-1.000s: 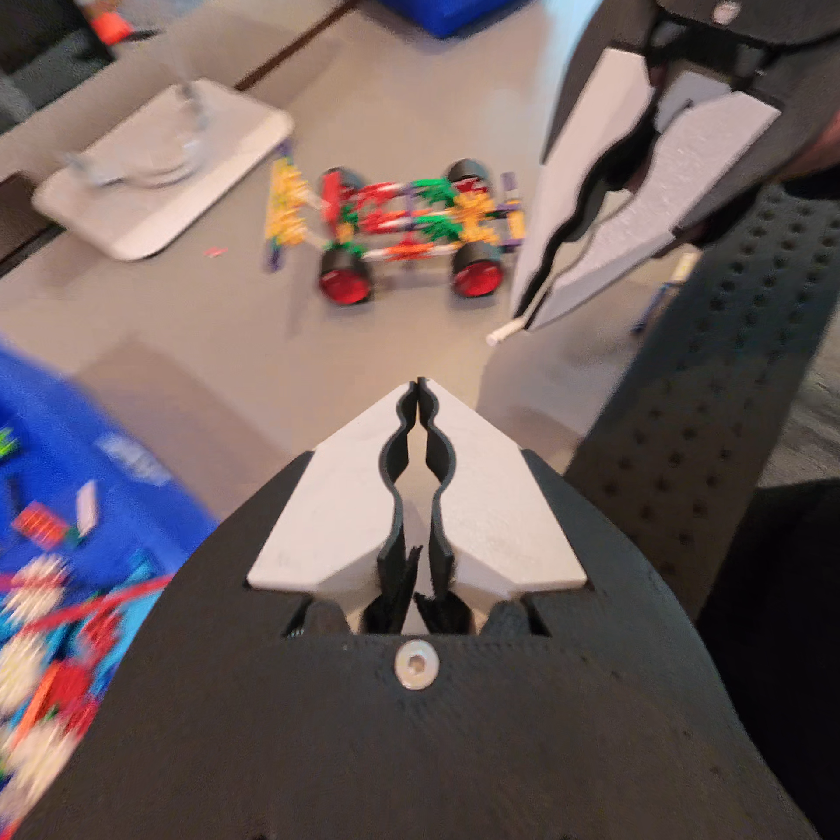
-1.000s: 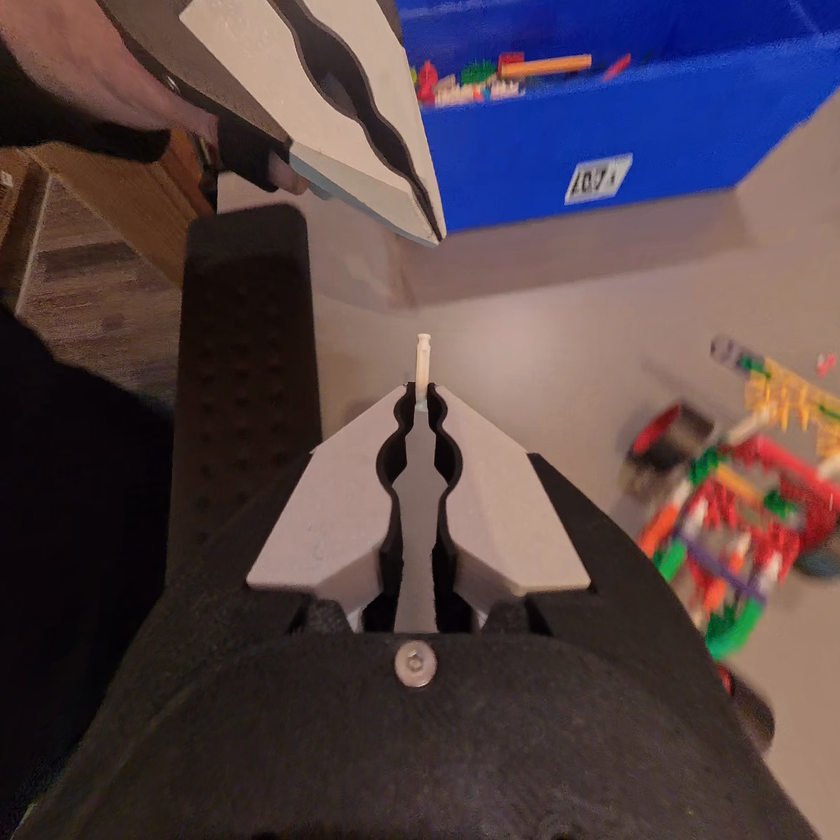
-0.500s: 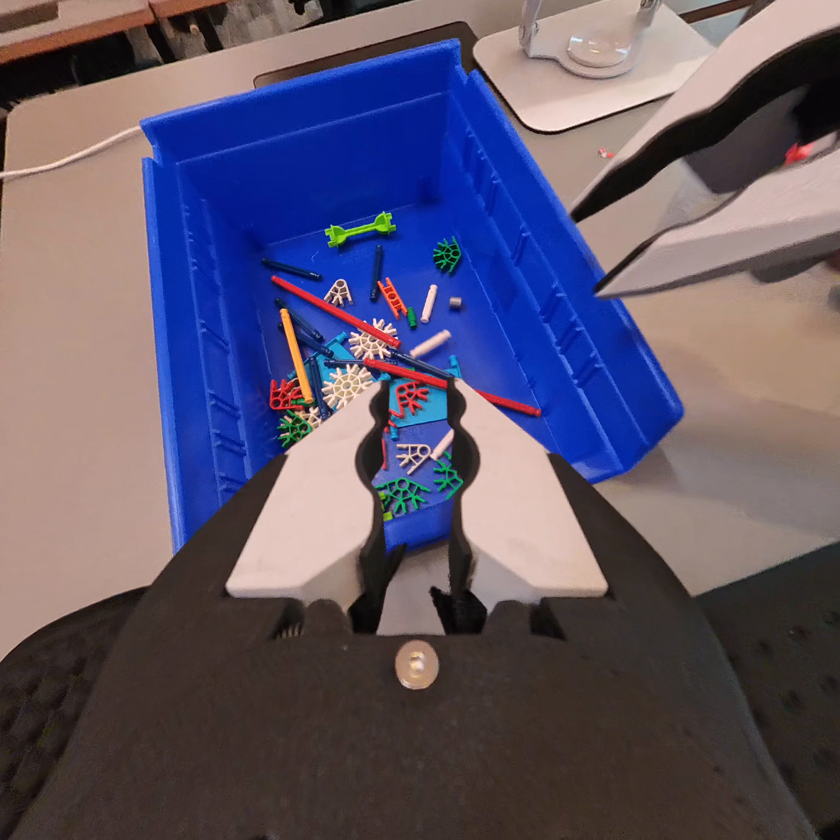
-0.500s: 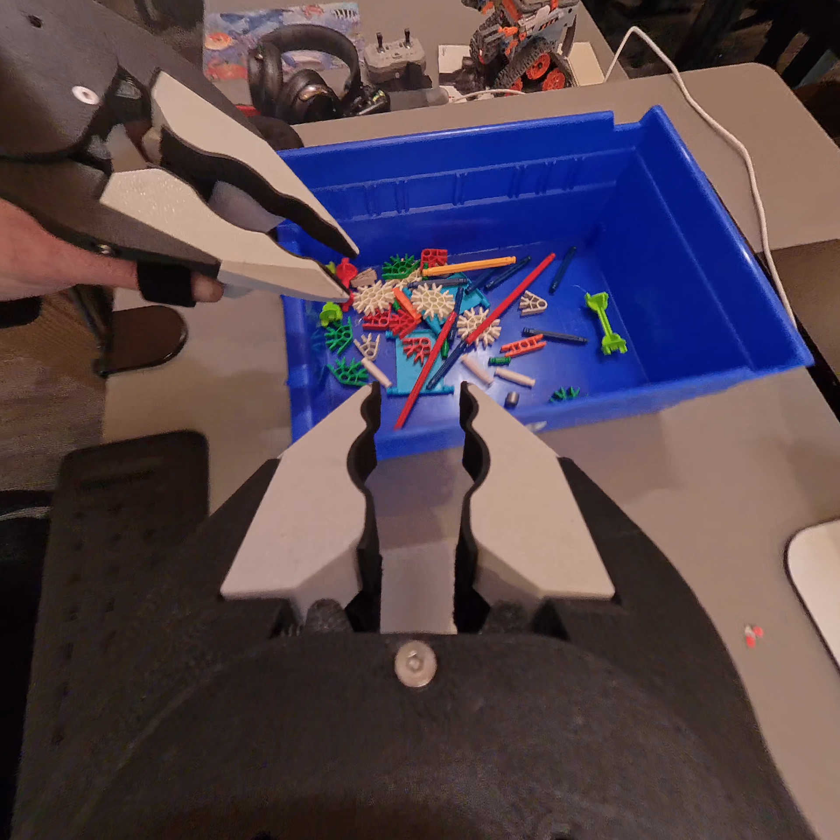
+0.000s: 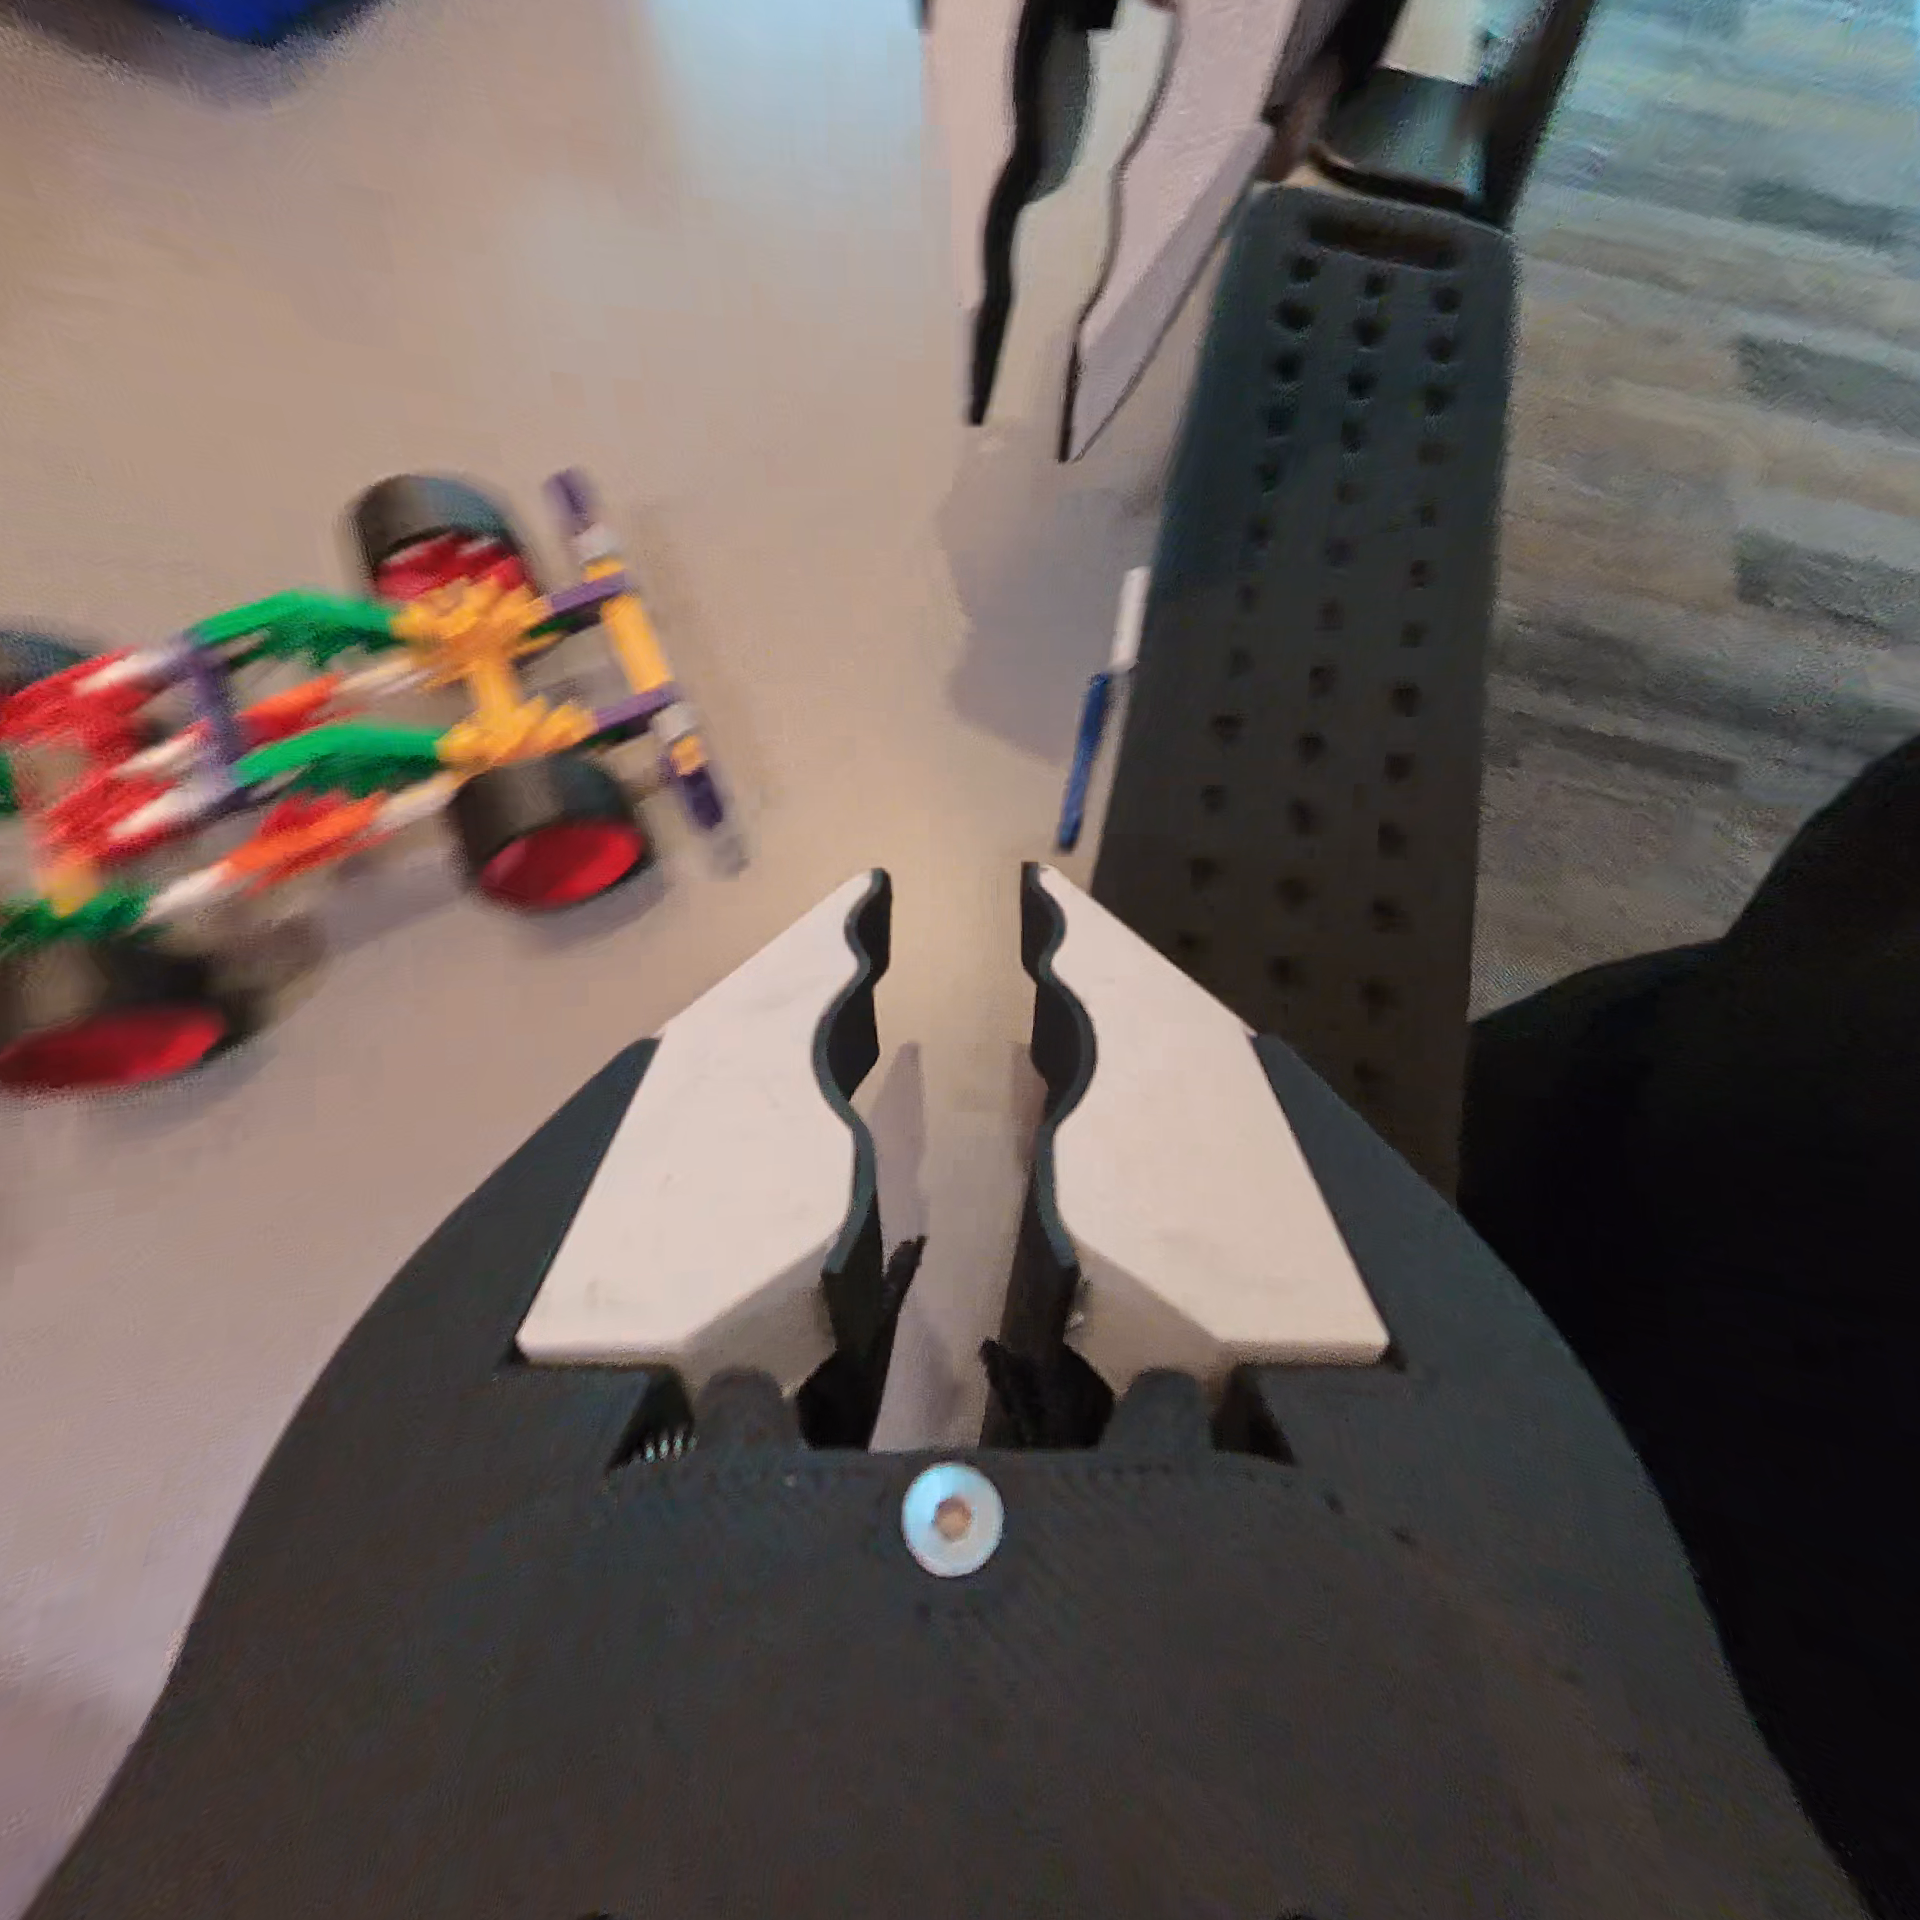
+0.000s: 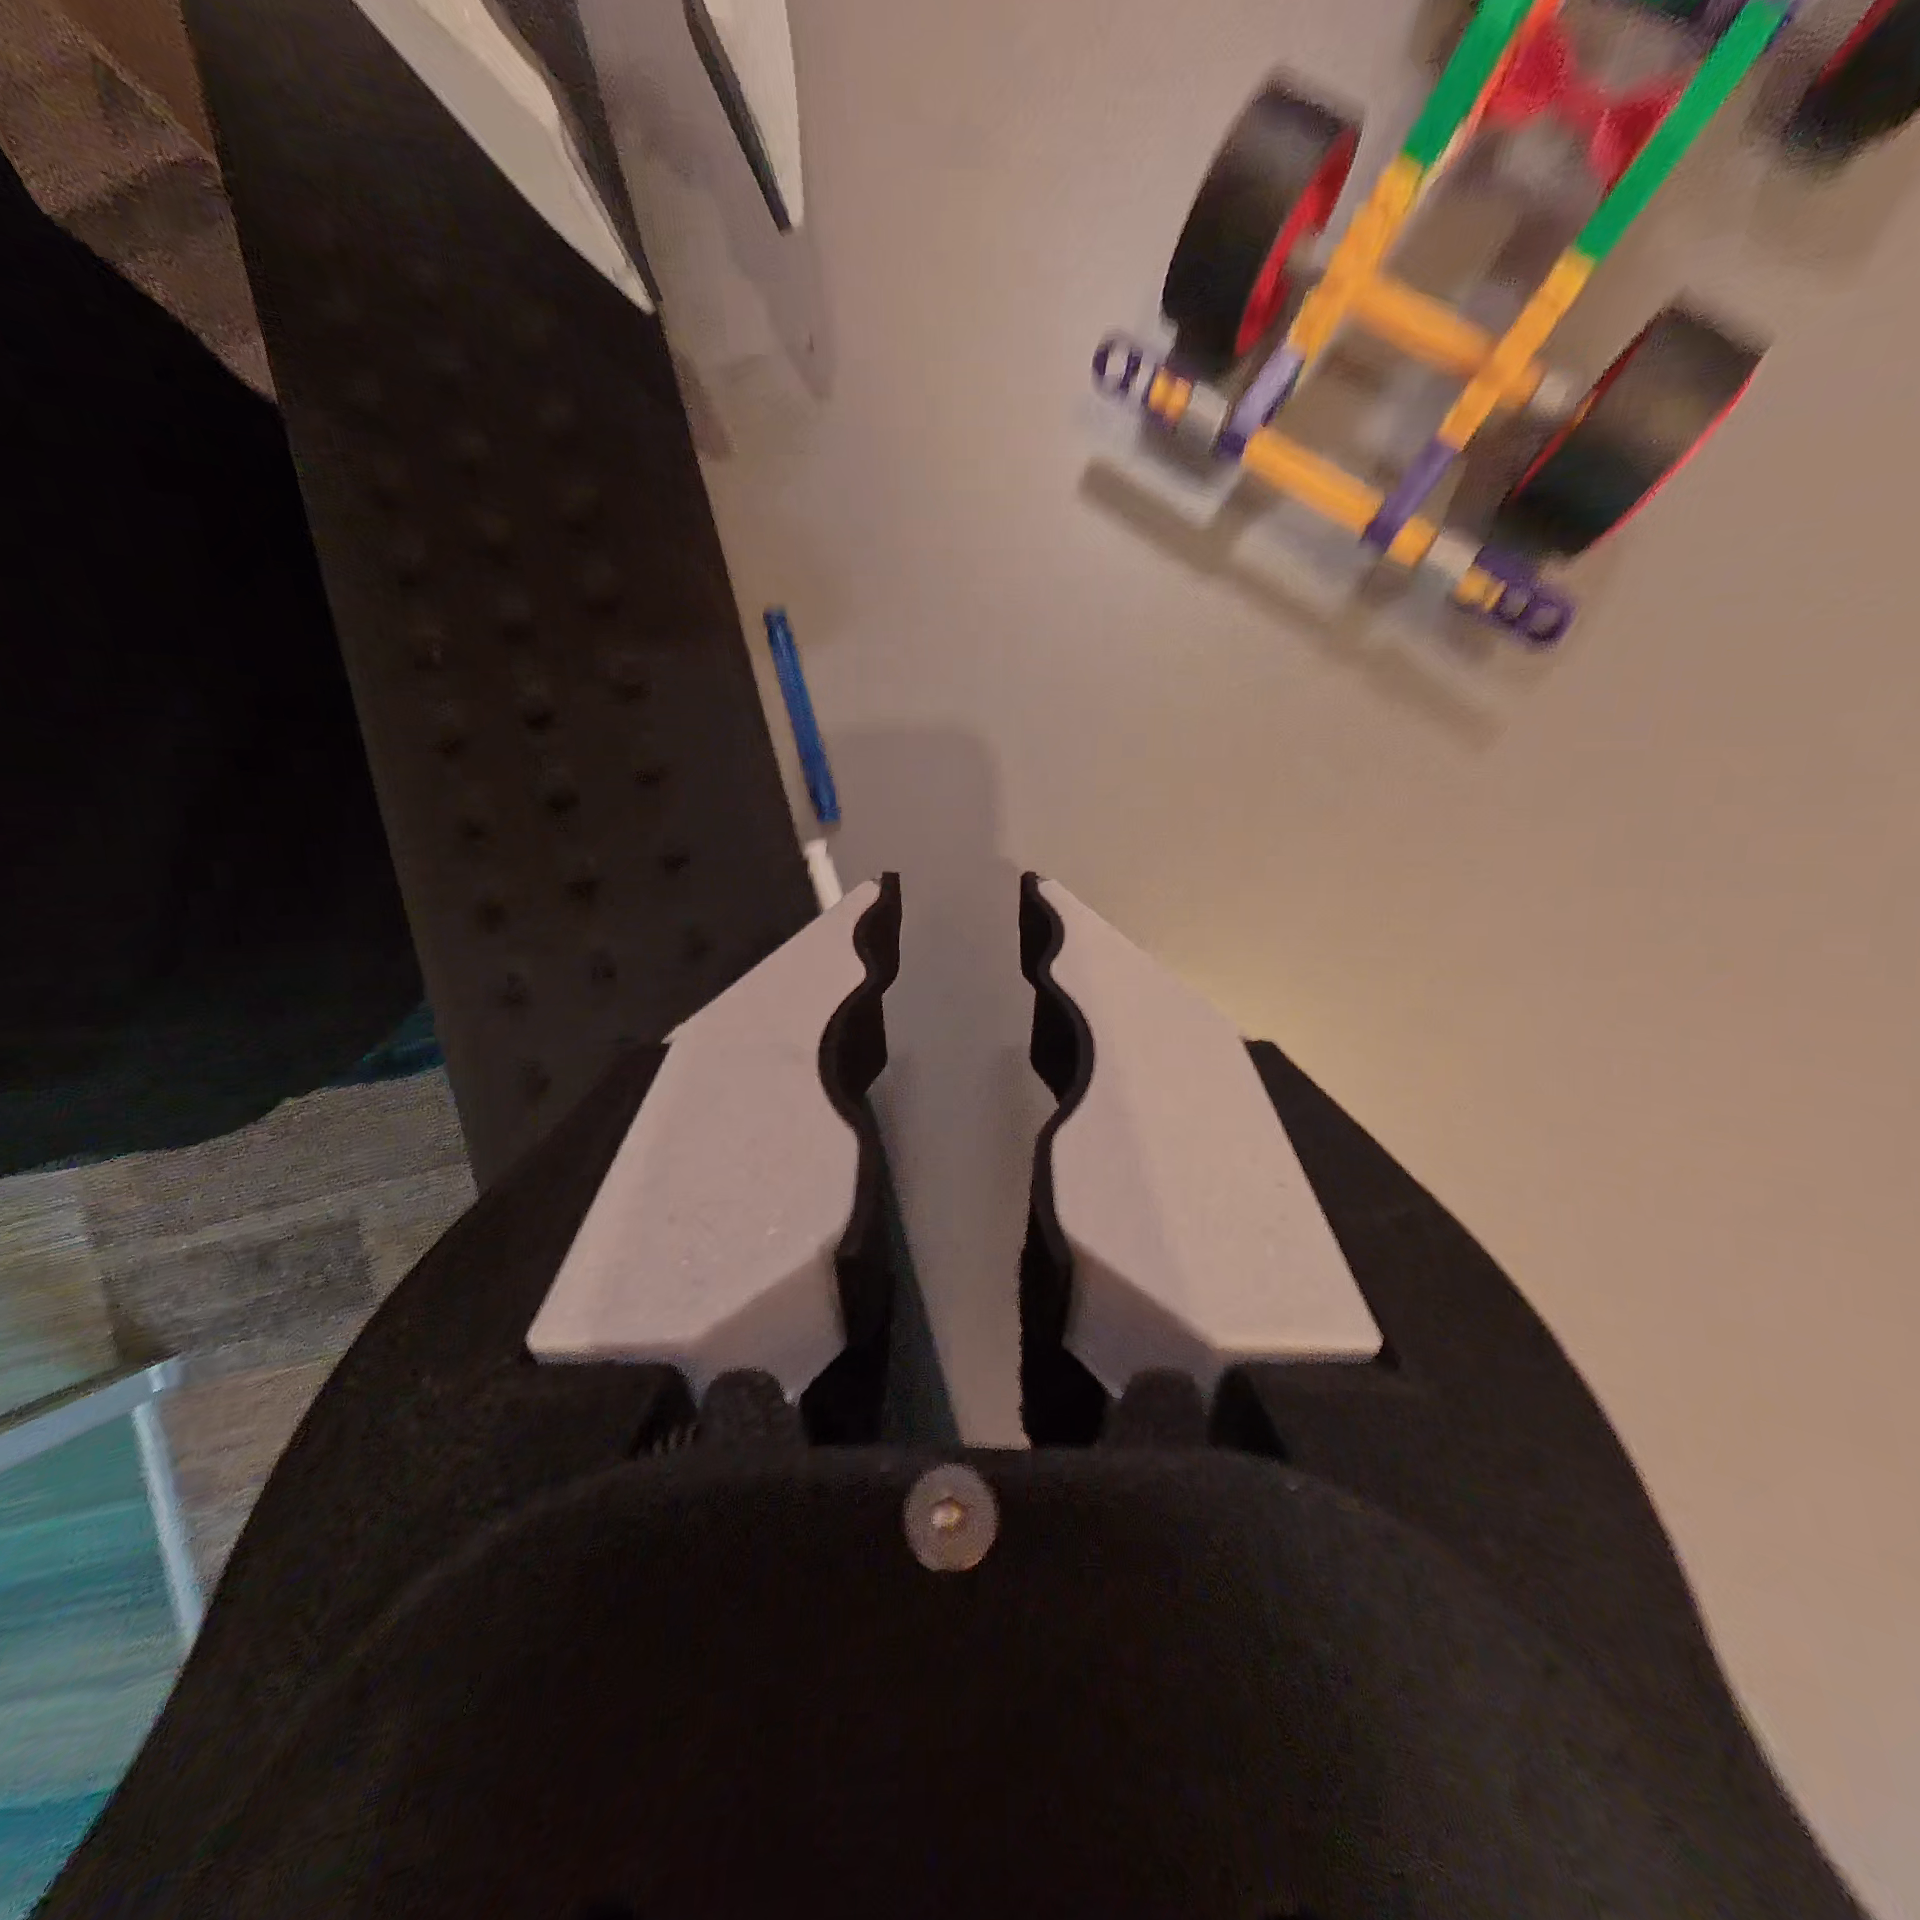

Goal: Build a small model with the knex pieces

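My left gripper (image 5: 954, 873) is open and empty, low over the beige table (image 5: 520, 312). My right gripper (image 6: 954, 881) is open and empty too. A colourful rod-and-connector toy car (image 5: 343, 717) with black and red wheels stands to the left of the left gripper; it also shows in the right wrist view (image 6: 1455, 343), up and to the right. A small blue rod (image 5: 1081, 758) and a white rod (image 5: 1127, 623) lie at the table's edge beside a black perforated strip (image 5: 1320, 623). The blue rod (image 6: 800, 717) and white rod (image 6: 821, 868) lie just left of my right fingertips.
The right gripper shows at the top of the left wrist view (image 5: 1023, 426); the left gripper shows at the top of the right wrist view (image 6: 717, 177). The black perforated strip (image 6: 499, 623) runs along the table's edge. Floor (image 5: 1714, 416) lies beyond it. My right fingertips sit around 12 cm from my left ones. To reach the white rod (image 5: 1127, 623) in a straight line is about 5 cm for my right fingers, about 12 cm for my left.
Both views have swung from the blue parts bin to the table edge near the toy car. Both grippers are still open. The white rod held one second ago now lies on the table.
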`<state>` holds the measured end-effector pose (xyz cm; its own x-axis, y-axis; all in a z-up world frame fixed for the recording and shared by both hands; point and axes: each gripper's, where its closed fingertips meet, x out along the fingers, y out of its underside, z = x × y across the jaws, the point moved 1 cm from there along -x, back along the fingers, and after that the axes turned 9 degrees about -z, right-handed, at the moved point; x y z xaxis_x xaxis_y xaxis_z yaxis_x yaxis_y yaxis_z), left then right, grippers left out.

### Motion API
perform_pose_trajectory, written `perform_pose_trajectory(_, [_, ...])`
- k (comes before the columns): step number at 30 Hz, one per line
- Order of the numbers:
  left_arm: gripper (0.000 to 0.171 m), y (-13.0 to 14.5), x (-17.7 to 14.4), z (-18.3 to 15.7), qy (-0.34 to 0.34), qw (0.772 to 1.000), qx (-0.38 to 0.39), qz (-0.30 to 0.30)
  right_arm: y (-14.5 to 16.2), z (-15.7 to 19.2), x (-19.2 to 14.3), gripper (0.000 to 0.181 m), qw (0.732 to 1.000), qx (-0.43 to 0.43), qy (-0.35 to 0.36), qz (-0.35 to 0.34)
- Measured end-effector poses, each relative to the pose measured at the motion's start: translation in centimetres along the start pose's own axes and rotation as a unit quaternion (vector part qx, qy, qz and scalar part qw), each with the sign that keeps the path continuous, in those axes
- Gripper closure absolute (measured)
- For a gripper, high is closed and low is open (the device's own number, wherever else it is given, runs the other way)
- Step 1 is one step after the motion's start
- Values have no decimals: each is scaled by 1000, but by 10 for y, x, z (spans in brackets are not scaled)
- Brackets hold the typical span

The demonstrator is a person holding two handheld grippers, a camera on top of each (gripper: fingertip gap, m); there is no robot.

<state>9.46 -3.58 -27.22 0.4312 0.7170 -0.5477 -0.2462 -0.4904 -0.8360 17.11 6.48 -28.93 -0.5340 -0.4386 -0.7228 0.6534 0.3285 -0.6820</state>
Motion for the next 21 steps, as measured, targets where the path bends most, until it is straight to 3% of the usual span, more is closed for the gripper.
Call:
perform_pose_trajectory(3, [150,5,47,-15,58,998,15,31,27,12,5,163,1000,6,-19,23])
perform_pose_trajectory(6, [147,13,71,-21,96,994,12,54,36,24,17,164,998,-1,-47,35])
perform_pose_trajectory(11, [154,24,83,-26,119,990,13,75,40,29,31,181,996,-29,-65,55])
perform_pose_trajectory(14, [169,24,87,-30,131,989,18,72,39,30,34,180,995,-48,-68,61])
perform_pose_trajectory(21, [170,24,87,-22,89,994,33,55,36,21,38,180,999,-34,-31,22])
